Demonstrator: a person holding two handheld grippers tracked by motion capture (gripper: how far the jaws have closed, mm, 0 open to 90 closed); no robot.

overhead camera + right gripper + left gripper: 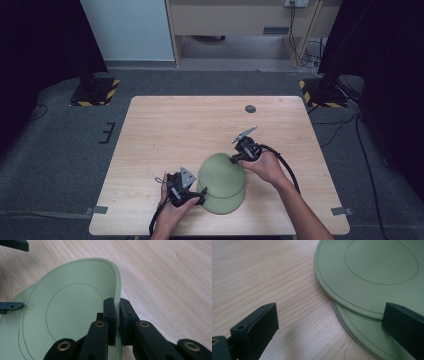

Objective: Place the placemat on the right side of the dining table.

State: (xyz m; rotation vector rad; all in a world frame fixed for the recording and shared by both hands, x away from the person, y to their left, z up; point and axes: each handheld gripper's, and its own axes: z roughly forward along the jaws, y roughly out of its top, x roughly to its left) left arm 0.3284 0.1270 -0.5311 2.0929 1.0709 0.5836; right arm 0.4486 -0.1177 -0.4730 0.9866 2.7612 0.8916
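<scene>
— Nearest us in the right gripper view, our right gripper has its jaws clamped together on the rim of the upper green plate. One pad is on the inner face and one on the outer, and the rim stands between them.

— So that edge is lifted?

— We judge it tilted up on the right gripper's side. The far part of the plate leans down toward the lower green plate, which lies flat on the worktop.

— Where is our left gripper?

— The left gripper sits at the opposite side of the stack, at the front left as the high view shows it. Its jaws stand wide apart and hold nothing. One pad is over bare wood, the other over the edge of the lower plate.

— Which way do the plates lie from those open jaws?

— Ahead and to the right in the left gripper view. The upper plate overlaps the lower one, offset toward the far side, so a crescent of the lower rim is exposed near our left hand.

— And the relation that matters?

— The two grippers face each other across the plates. The right one has the top plate, and the left is nearer the bottom one, so we expect it to steady that plate while the right lifts away.
</scene>
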